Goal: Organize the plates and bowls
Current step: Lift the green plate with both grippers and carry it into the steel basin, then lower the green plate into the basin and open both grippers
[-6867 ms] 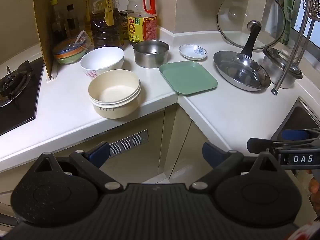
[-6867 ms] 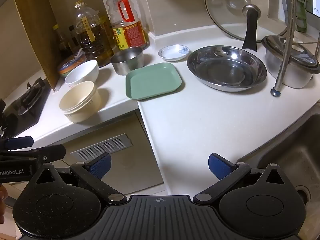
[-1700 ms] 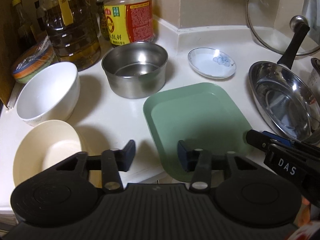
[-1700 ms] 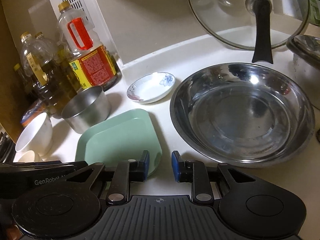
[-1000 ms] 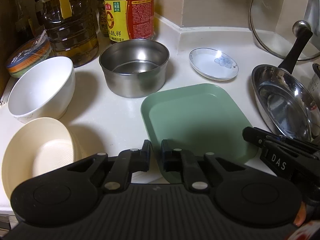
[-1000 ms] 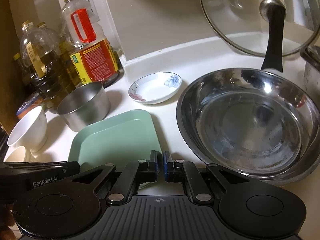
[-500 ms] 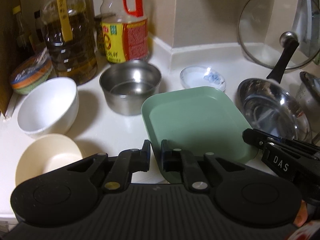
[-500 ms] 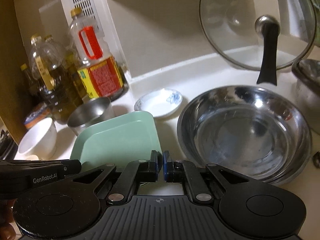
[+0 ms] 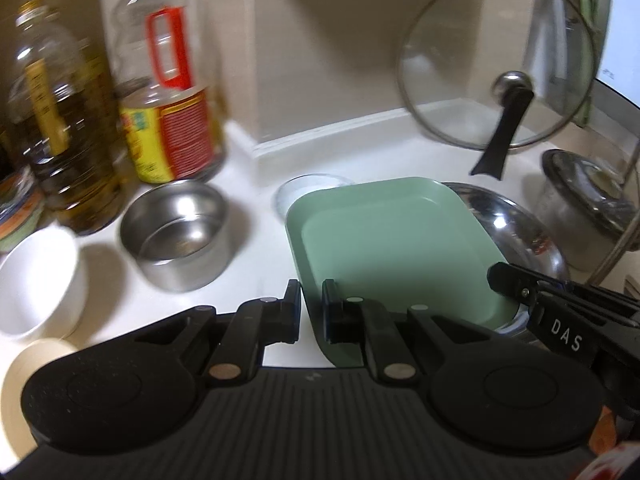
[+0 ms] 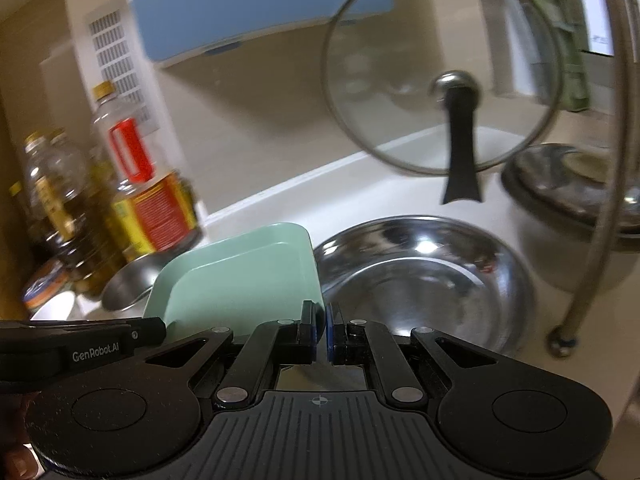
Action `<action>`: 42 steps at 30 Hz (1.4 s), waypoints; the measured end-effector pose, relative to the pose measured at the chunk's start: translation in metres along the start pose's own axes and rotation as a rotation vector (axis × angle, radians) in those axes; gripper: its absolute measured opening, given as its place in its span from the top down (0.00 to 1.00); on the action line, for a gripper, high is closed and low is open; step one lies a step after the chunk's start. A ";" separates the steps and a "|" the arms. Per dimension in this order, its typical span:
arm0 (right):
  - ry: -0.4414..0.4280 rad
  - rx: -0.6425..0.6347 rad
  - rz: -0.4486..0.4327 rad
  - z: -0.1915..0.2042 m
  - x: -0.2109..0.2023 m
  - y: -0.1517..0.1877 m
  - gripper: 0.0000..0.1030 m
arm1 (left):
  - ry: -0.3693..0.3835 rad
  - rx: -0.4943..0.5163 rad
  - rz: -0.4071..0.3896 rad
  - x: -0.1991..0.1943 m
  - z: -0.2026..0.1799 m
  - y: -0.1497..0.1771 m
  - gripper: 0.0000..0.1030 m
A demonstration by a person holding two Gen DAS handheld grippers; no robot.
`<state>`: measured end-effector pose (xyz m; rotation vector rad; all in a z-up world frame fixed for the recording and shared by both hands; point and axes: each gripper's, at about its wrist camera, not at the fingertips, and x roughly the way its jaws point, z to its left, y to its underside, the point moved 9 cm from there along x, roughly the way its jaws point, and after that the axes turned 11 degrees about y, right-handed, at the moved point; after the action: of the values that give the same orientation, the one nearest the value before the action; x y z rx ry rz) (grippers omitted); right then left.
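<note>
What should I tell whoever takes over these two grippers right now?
Left gripper: shut on the near edge of the green plate.
Right gripper: shut on the same plate's right edge.
Plate: lifted and tilted, its far edge over the steel pan and hiding most of the small saucer.
Steel bowl, white bowl and cream bowl sit on the counter.
Done: plate picked up.
Left: set it down, then sort the bowls.

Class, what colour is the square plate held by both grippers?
Pale green plate, plain with no pattern; it shows best in the left wrist view.
</note>
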<state>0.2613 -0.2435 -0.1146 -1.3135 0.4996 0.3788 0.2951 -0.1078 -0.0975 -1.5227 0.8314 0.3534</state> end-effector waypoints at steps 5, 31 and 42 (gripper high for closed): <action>0.068 0.038 -0.014 -0.028 0.000 -0.007 0.95 | 0.051 0.040 0.014 0.020 -0.027 -0.007 0.90; 0.234 0.136 0.066 -0.101 0.033 0.004 0.95 | 0.157 0.124 0.128 0.102 -0.079 -0.008 0.90; 0.239 0.138 0.087 -0.105 0.041 0.006 0.95 | 0.158 0.127 0.146 0.111 -0.080 -0.007 0.90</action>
<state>0.2786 -0.3450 -0.1605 -1.2112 0.7719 0.2547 0.3559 -0.2170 -0.1542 -1.3879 1.0733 0.2835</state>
